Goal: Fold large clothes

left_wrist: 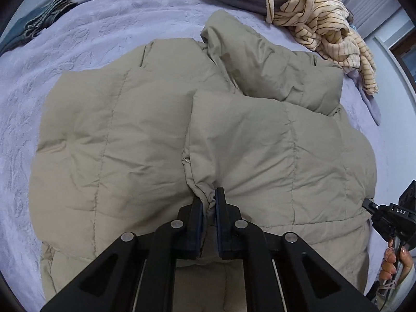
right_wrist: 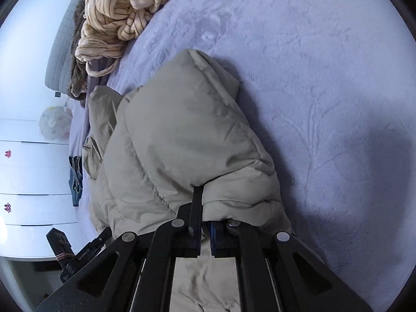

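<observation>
Puffer jacket [left_wrist: 117, 135] on lavender bedspread [left_wrist: 52, 59], white drawers [right_wrist: 28, 176] beside.

One puffy beige jacket [left_wrist: 145, 135] on one lavender bedspread [left_wrist: 39, 83], two black grippers [left_wrist: 208, 202] [right_wrist: 206, 208], one cream striped blanket [left_wrist: 327, 26], one dark folded garment [left_wrist: 44, 20], one white dresser [right_wrist: 31, 176] with two small pink knobs [right_wrist: 7, 154]
</observation>
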The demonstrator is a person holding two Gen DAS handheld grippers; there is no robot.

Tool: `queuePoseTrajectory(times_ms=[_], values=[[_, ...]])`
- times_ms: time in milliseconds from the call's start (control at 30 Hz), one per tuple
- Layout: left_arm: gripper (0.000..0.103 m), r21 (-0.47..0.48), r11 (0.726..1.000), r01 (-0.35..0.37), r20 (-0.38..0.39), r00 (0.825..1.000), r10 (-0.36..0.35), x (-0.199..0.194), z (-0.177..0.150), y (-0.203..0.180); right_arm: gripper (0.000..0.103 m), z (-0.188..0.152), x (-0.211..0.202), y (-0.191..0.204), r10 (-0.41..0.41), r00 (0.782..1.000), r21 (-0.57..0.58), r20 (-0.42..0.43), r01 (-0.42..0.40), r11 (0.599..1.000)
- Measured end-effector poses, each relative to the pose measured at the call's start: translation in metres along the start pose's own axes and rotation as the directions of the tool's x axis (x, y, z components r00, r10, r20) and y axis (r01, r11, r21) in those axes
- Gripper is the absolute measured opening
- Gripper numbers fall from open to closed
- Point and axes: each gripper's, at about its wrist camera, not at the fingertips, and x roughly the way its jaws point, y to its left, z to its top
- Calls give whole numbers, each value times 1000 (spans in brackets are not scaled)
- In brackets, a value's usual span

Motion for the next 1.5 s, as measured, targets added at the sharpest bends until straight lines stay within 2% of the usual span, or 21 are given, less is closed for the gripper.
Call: queuePoseTrajectory(times_ms=[33,100,167,233,300,333,400,433,467,533,633,700,733,767,833,967,1067,1200,1367,1500], values=[[11,2,1000,-25,4,1000,25,-3,0,-1,7,-2,-1,-1,2,1000,5,-7,-2,1000],[11,7,998,-70,22,997,70,-12,0,2,17,-6,-7,0,-5,999,-12,-36,4,1000],[11,16,994,-104,35,994,104,-21,-1,7,46,-8,-13,4,-35,995,-57,-91,30,998],[11,19,991,-131,52,990,130,-33,-3,16,56,-12,-21,11,-71,987,-119,-142,55,991],[11,9,991,-133,67,989,132,-44,-4,26,56,-19,-34,17,-107,983,-191,-150,77,979],[11,1,992,-127,77,989,127,-49,-3,30,56,-20,-44,21,-117,987,-228,-114,89,970],[11,-6,995,-101,102,990,102,-55,4,28,43,-15,-63,27,-109,994,-269,-6,104,958],[11,-1,996,-87,112,990,87,-57,8,26,24,-8,-69,27,-95,995,-268,35,101,958],[11,10,997,-75,119,990,74,-57,13,20,16,3,-72,26,-85,994,-247,67,100,964],[11,41,997,-64,120,991,59,-49,22,4,16,25,-68,25,-68,993,-195,101,87,977],[11,93,990,-102,104,990,92,-23,24,-18,16,50,-42,41,-25,995,-218,92,45,975],[11,122,973,-194,84,979,185,4,20,-25,16,55,-14,48,-92,993,-266,77,109,958],[11,119,970,-213,67,976,206,17,18,-22,11,56,1,48,-136,989,-273,64,149,950],[11,104,975,-195,56,980,190,26,17,-19,8,59,18,43,-177,983,-285,50,184,941],[11,94,981,-170,61,985,164,33,18,-14,1,62,38,36,-202,978,-294,54,209,933],[11,105,979,-175,53,984,170,25,21,-16,1,63,33,34,-195,978,-266,72,207,941],[11,89,978,-188,73,981,182,1,18,-12,7,50,16,49,-252,962,-330,101,271,904],[11,97,988,-123,80,990,116,-22,5,-8,7,21,-11,59,-254,958,-401,133,287,870],[11,188,962,-200,37,980,196,0,-20,-15,7,-24,-24,52,-296,943,-453,150,331,827],[11,169,960,-224,38,974,221,13,-27,-5,7,-33,-11,36,-344,933,-471,100,349,810]])
